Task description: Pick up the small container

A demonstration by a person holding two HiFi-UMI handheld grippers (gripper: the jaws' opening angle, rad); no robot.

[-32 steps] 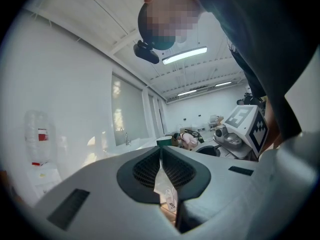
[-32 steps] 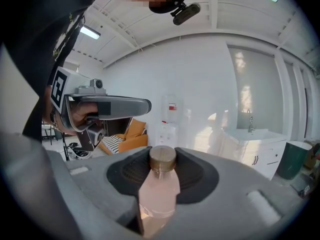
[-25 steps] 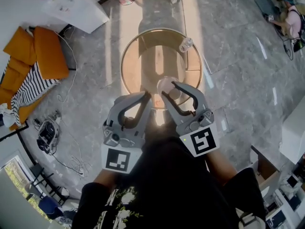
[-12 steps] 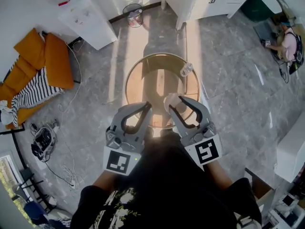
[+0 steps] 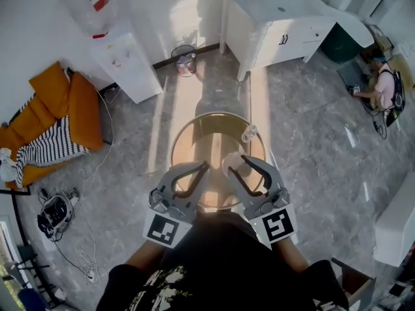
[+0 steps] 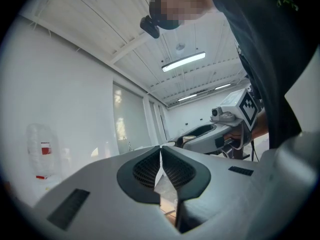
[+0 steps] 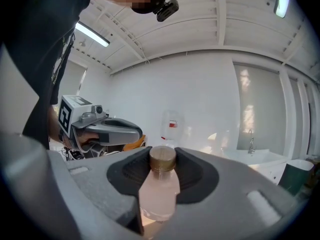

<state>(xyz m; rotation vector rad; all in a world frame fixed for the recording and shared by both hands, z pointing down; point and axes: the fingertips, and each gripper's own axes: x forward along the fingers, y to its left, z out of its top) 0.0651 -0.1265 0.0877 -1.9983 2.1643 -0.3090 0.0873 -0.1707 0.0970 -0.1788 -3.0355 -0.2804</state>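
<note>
- Our right gripper (image 7: 162, 168) grips the small bottle (image 7: 159, 193), which stands straight up between its jaws, above the desk (image 5: 191, 141).
- Our left gripper (image 6: 160, 154) is closed, empty, just beside.

Clothing: black short-sleeved T-shirt (image 5: 227, 264), with a pale leaf-like print low on the front. A black camera (image 6: 150, 26) is worn at the head.

Left gripper (image 5: 205, 166): light grey moulded shell. Two curved fingers (image 6: 75, 194) make a loop outline seen from above. Inner faces are black with fine grid-textured pads. One dark rectangular inset sits on each grey finger top. The rear carries a white marker cube (image 5: 162, 229) with a black square pattern. A small lens unit (image 7: 96, 110) sits beside it.

Right gripper (image 5: 237, 163): same grey shell and black-lined fingers. It has a second marker cube (image 5: 279, 224) with a different pattern.
</note>
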